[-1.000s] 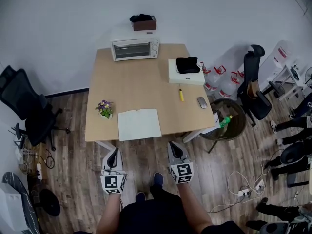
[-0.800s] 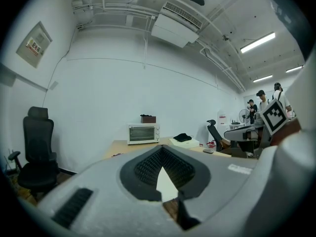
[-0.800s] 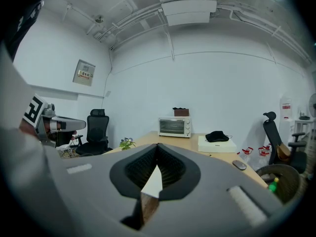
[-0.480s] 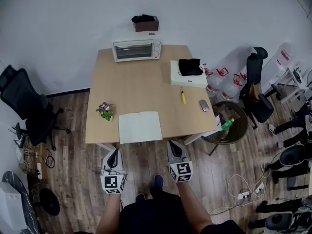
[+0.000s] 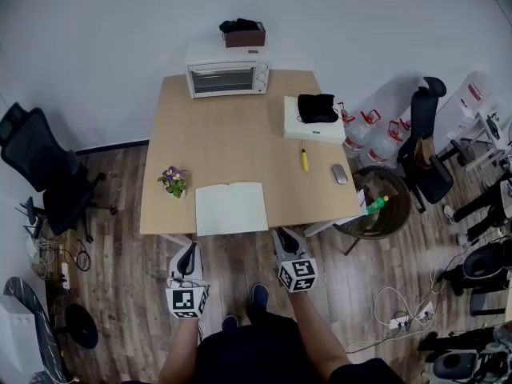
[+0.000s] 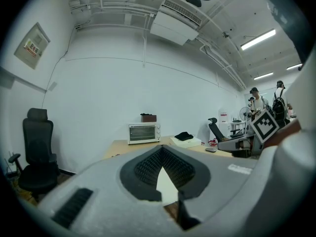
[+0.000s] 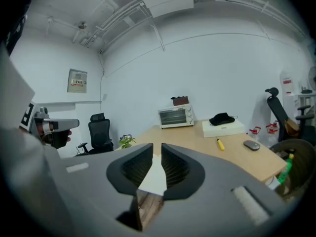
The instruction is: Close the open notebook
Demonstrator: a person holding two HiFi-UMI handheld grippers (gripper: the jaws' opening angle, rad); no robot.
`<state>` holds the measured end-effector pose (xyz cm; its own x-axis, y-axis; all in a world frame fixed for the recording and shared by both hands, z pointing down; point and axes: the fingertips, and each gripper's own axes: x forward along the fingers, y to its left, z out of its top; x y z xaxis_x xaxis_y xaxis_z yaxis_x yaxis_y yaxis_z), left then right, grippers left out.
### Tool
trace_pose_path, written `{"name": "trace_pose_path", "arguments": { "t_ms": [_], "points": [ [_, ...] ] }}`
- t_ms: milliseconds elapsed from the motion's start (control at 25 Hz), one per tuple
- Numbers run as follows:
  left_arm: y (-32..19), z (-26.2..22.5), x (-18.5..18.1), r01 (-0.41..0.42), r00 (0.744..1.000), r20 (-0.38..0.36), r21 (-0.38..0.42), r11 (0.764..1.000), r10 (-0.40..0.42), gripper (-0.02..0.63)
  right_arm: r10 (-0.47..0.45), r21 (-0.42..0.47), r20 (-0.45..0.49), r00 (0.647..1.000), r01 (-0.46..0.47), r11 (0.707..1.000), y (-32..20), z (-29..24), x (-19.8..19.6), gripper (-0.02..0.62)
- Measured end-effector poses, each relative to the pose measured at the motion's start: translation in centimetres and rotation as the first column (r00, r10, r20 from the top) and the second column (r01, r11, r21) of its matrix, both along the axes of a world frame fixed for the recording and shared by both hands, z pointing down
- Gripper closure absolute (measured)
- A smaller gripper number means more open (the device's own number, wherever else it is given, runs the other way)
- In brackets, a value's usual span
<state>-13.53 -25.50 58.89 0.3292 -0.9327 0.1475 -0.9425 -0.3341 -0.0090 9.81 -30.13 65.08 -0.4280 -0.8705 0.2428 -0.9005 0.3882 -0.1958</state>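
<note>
The open notebook (image 5: pixel 231 208) lies flat at the near edge of the counter (image 5: pixel 232 134). Just left of it stands a small pot (image 5: pixel 174 181) with flowers in it. At the far right, a white box (image 5: pixel 308 126) has a black cloth (image 5: pixel 318 107) on top. The left hand-held gripper (image 5: pixel 187 252) is closed with nothing in it. The right hand-held gripper (image 5: pixel 284 237) is opening, with nothing between its jaws.

Black top (image 5: pixel 248 352), dark shoes (image 5: pixel 260 294); grey left tongs (image 5: pixel 188 248) bear a black-and-white marker cube (image 5: pixel 186 302).

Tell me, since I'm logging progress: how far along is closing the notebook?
Done: nothing; the notebook lies open, flat by the near edge of the table. In hand: both tongs are short of the table, empty, the left tongs shut, the right tongs opening. Remaining: reach a page edge and fold it over.
</note>
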Motion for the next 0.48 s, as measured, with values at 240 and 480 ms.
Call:
{"name": "trace_pose_path", "arguments": {
  "t_ms": [240, 480],
  "points": [
    [-0.6, 0.4, 0.2, 0.007, 1.000, 0.012, -0.014, 1.000, -0.007, 0.611, 0.031, -0.169, 0.095, 0.995, -0.015, 0.985, -1.4, 7.2, 1.0, 0.479],
    [-0.7, 1.0, 1.1, 0.011, 1.000, 0.018, -0.036, 0.999, -0.010, 0.611, 0.096, -0.326, 0.230, 0.969, -0.016, 0.945, -2.5, 13.4, 1.6, 0.428]
  ]
}}
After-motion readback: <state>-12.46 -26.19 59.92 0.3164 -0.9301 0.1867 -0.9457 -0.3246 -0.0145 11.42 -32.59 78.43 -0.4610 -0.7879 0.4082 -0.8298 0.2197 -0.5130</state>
